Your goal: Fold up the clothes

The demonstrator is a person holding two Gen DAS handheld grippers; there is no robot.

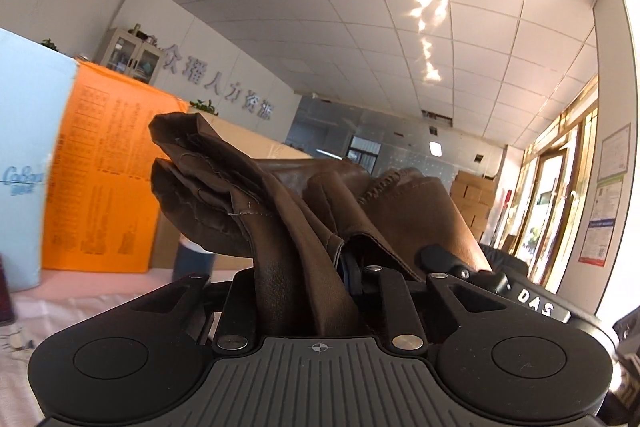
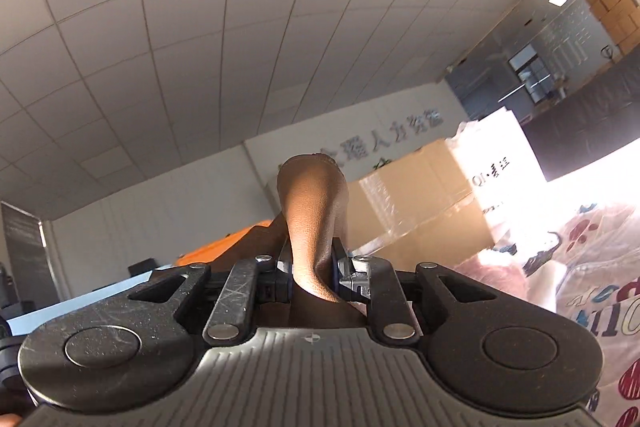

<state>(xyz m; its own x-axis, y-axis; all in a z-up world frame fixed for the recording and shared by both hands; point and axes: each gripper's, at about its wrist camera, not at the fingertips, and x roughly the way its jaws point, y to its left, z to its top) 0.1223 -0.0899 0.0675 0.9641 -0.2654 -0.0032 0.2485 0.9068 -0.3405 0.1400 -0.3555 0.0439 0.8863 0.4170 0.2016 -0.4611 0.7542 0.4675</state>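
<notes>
Left gripper (image 1: 320, 279): jaws drawn close, clamped on a bunched fold of the brown garment (image 1: 280, 195), which stands up above the fingers and spills right, toward the other gripper's black tip (image 1: 440, 255). Right gripper (image 2: 312, 275): jaws nearly together, pinching a narrow fold of the same brown cloth. Behind: orange box (image 1: 104, 179), cardboard box (image 2: 424, 203), tiled ceiling (image 1: 320, 7).

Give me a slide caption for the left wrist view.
Left gripper shut on bunched brown garment, lifted before an orange box.
</notes>
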